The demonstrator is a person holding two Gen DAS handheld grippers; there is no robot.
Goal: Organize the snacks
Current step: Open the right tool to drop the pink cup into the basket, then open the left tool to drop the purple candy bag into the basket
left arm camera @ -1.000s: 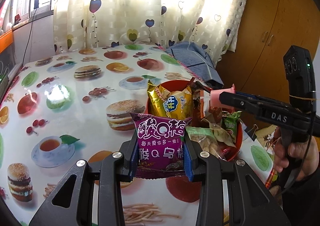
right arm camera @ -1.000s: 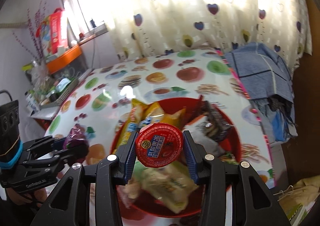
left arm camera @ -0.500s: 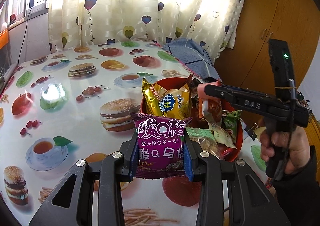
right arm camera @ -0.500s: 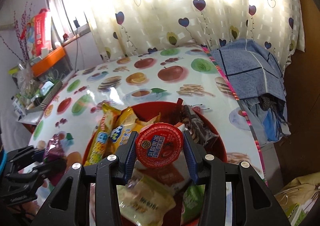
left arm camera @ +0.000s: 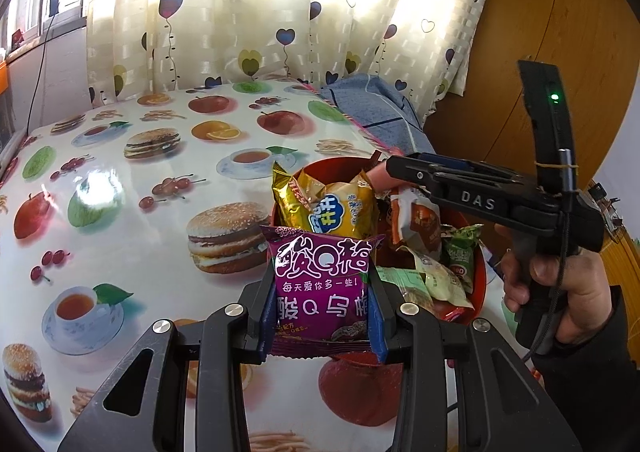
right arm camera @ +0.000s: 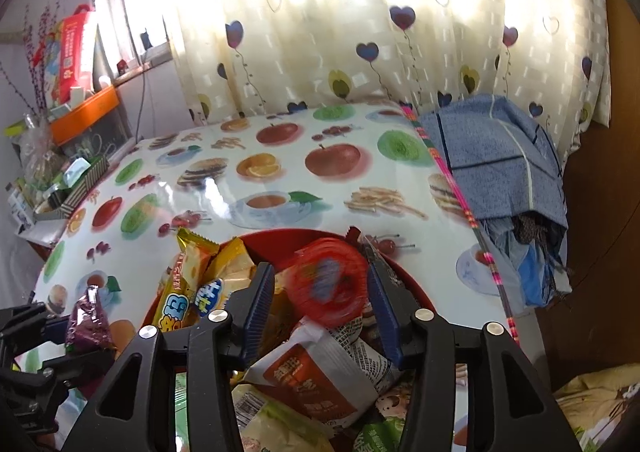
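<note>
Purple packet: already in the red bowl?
No, the purple packet sits clamped in the left gripper, short of the red bowl.

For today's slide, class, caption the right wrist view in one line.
Right gripper, jaws just opened, drops a blurred red jelly cup into the red bowl of snacks.

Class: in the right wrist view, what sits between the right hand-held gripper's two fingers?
The red jelly cup, blurred, above the red bowl; the jaws have just been opening.

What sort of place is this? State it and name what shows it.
Most likely a room in a home, perhaps a dining corner. A table with a food-print oilcloth stands by a heart-patterned curtain, beside a wooden cabinet, and a red bowl on it holds packaged snacks.
</note>
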